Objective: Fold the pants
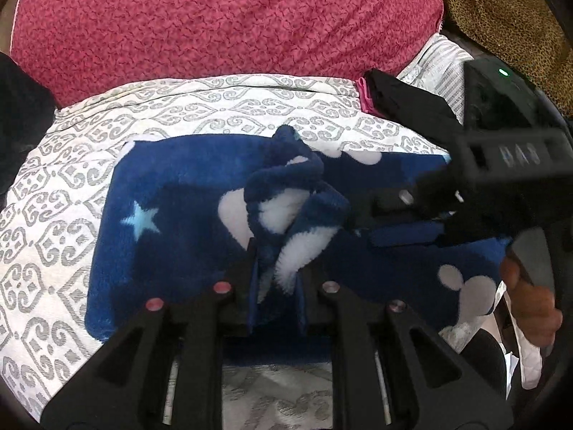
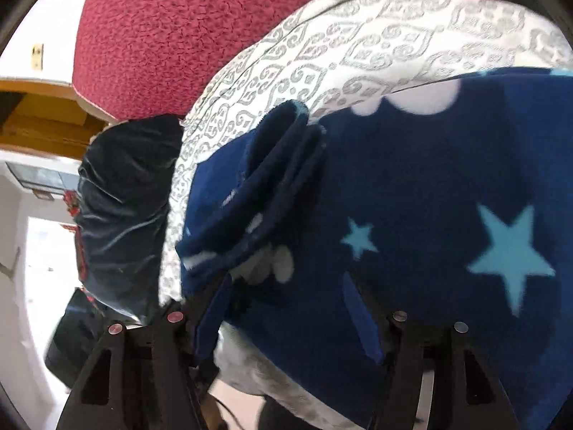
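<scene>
The pants (image 1: 172, 222) are navy fleece with light blue stars and white shapes. They lie folded on a white and grey patterned bedcover (image 1: 53, 186). My left gripper (image 1: 277, 261) is shut on a bunched fold of the pants and holds it up above the flat part. My right gripper (image 1: 394, 215) comes in from the right beside that fold. In the right wrist view the right gripper (image 2: 283, 286) has its fingers apart, with a raised fold of the pants (image 2: 429, 186) lying between them.
A large red textured cushion (image 1: 222, 18) lies behind the bedcover. A black and pink folded cloth (image 1: 394, 100) sits at the back right. A leopard-print fabric (image 1: 501, 10) is at the far right. A dark shiny garment (image 2: 121, 197) hangs off the bed edge.
</scene>
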`<action>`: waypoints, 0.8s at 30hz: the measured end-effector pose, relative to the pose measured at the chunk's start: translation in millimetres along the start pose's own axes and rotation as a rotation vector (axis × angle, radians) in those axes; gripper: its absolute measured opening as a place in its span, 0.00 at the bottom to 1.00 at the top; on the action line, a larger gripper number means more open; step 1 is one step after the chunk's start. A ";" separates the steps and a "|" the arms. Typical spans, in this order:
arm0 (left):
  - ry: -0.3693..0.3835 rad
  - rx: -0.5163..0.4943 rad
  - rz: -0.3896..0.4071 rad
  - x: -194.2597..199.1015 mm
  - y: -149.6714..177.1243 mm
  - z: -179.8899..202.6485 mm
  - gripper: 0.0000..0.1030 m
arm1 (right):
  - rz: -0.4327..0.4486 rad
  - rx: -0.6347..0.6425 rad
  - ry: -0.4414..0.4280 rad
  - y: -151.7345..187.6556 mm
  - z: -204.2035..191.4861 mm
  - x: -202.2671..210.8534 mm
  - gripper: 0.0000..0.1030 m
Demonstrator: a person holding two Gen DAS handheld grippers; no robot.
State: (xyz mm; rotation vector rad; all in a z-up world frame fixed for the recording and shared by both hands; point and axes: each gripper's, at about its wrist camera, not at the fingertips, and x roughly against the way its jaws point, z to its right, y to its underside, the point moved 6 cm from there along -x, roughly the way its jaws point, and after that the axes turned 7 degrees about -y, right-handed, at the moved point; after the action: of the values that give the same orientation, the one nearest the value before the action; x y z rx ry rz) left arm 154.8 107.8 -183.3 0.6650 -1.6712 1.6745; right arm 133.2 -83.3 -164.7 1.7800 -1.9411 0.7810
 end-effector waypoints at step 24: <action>-0.035 -0.039 0.025 6.2 3.1 12.6 0.18 | -0.052 0.087 0.104 -27.2 -33.7 -31.4 0.20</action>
State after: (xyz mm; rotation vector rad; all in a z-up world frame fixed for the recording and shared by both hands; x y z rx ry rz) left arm 147.1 96.1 -180.0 0.6606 -1.7387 1.6526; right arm 160.9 -38.6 -154.7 1.7937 -1.8127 0.9344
